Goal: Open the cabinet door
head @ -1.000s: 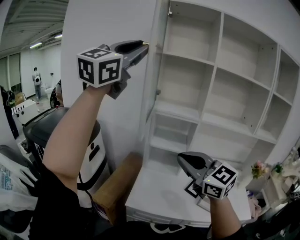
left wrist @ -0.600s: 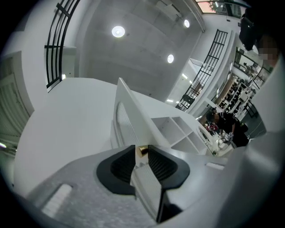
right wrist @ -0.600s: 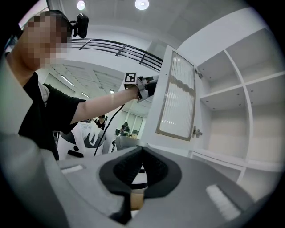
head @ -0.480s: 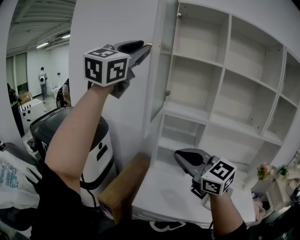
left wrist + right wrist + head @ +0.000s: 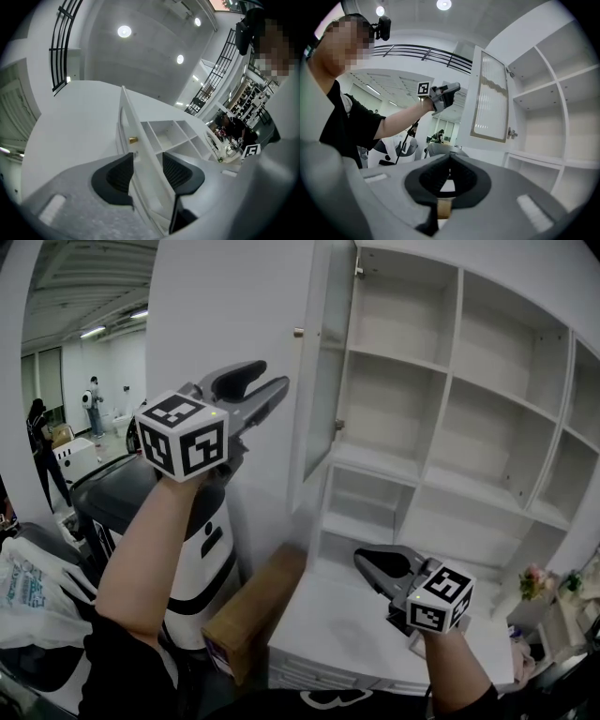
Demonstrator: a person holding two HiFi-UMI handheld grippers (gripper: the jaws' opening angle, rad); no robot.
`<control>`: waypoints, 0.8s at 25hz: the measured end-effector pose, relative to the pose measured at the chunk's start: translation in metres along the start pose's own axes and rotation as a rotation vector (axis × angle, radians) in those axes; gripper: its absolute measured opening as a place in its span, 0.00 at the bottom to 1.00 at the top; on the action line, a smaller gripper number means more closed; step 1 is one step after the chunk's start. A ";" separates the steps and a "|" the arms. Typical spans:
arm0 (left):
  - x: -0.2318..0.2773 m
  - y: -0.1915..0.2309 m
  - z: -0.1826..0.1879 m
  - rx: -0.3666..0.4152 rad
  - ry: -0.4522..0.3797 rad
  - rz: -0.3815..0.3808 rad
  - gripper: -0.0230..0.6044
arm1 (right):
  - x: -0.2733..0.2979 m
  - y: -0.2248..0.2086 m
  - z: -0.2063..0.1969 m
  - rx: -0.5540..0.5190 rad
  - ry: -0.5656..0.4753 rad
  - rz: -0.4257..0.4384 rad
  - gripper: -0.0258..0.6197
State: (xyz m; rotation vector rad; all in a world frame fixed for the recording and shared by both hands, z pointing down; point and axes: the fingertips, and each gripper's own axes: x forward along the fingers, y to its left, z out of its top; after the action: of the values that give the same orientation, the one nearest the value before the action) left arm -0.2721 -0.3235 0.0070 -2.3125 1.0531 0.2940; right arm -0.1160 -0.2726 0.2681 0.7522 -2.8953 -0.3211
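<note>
Release stage of the door-opening task. The cabinet door (image 5: 325,381) stands swung well out on its hinges, seen almost edge-on from the head view, and the bare white shelves (image 5: 422,427) behind it are exposed. Its small brass knob (image 5: 297,332) sits on the outer face near the free edge.

The left tongs (image 5: 269,381) hang below the knob and just beside the door, pointing somewhat upward. Their jaws have just been opening and now stand wide apart. In the left gripper view the door's free edge runs through the gap, yet neither pad presses on it, so nothing is held.

The right tongs (image 5: 449,176) hover low over the white desk (image 5: 328,624), well apart from the door, jaws together and empty.

Judged from the door's position, the opening itself appears done, and the step in hand is letting go. The next move calls for drawing the left tongs back along the line of the gap, so that neither pad catches the edge and nudges the door towards closing. Should a wider swing be wanted, a light push on the free edge would serve.
</note>
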 end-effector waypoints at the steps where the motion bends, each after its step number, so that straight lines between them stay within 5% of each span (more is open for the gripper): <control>1: -0.008 -0.010 -0.006 -0.014 0.005 -0.002 0.33 | -0.004 0.002 -0.002 0.011 -0.003 0.004 0.04; 6: -0.042 -0.080 -0.046 -0.122 0.052 -0.038 0.24 | -0.034 0.015 -0.014 0.058 -0.018 -0.001 0.04; 14: -0.080 -0.238 -0.112 -0.435 0.151 -0.120 0.20 | -0.110 0.034 -0.035 0.159 -0.093 -0.044 0.04; 20: -0.090 -0.360 -0.127 -0.551 0.204 -0.202 0.13 | -0.165 0.058 -0.059 0.210 -0.114 -0.062 0.04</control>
State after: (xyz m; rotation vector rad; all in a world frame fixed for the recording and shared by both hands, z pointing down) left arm -0.0682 -0.1537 0.2958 -2.9730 0.9000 0.2999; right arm 0.0110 -0.1520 0.3264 0.8841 -3.0512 -0.0681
